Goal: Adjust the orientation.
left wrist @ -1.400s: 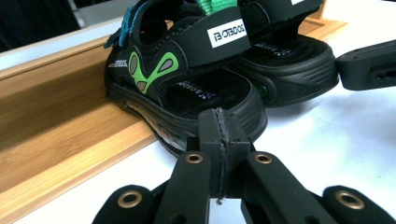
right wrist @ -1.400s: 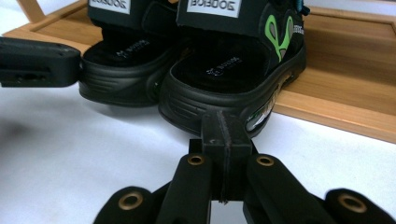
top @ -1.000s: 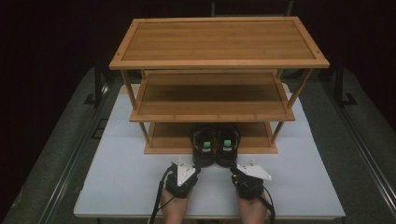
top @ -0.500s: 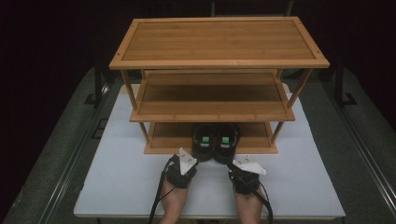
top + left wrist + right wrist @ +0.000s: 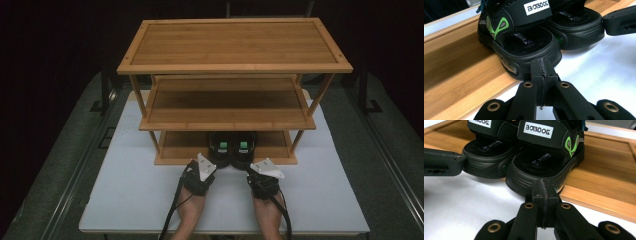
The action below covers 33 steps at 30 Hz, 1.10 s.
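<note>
we see the pair of black sandals (image 5: pixel 232 149) on the bottom shelf (image 5: pixel 180 145) of the bamboo rack (image 5: pixel 235 67), heels overhanging its front edge above the white counter (image 5: pixel 125 195). left gripper (image 5: pixel 541 68) sits at the left sandal's heel, jaws pressed together, empty. right gripper (image 5: pixel 543 191) likewise at the right heel, closed, empty.

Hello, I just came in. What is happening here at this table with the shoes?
A person holds a gripper in each hand at a white table with a three-tier wooden rack. A pair of black sandals sits on the bottom shelf, heels overhanging its front edge toward the person. The left gripper and the right gripper are both shut, each with its closed jaws right behind one sandal's heel. Neither gripper is holding a sandal; whether the tips touch the heels, I cannot tell.
</note>
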{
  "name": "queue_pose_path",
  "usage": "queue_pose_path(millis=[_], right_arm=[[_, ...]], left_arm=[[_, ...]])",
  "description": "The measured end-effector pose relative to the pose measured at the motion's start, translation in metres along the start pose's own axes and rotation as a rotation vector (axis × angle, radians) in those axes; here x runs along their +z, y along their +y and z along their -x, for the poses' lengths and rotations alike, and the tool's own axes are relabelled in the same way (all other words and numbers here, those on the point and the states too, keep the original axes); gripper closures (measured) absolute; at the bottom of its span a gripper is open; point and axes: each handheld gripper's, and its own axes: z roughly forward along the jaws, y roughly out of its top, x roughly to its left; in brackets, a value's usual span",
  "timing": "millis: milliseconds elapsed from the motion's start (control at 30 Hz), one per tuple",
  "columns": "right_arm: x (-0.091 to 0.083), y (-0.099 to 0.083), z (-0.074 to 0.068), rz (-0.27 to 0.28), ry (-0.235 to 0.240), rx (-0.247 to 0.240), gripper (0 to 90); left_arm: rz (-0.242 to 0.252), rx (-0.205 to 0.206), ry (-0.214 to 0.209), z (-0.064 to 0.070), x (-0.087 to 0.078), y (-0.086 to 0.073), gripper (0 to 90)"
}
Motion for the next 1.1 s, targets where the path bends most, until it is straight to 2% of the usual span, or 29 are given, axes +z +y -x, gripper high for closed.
queue_pose_path(millis=[267, 700, 1100], right_arm=[[0.007, 0.003, 0.007, -0.005, -0.013, 0.010, 89.7], [0.013, 0.005, 0.010, -0.006, -0.016, 0.012, 89.8], [0.011, 0.005, 0.014, -0.011, 0.016, 0.027, 89.7]], left_arm=[[-0.009, 0.009, -0.007, 0.000, 0.007, 0.005, 90.0], [-0.014, 0.015, -0.008, -0.003, 0.014, 0.008, 90.0], [-0.024, 0.010, -0.013, -0.007, 0.009, 0.006, 89.7]])
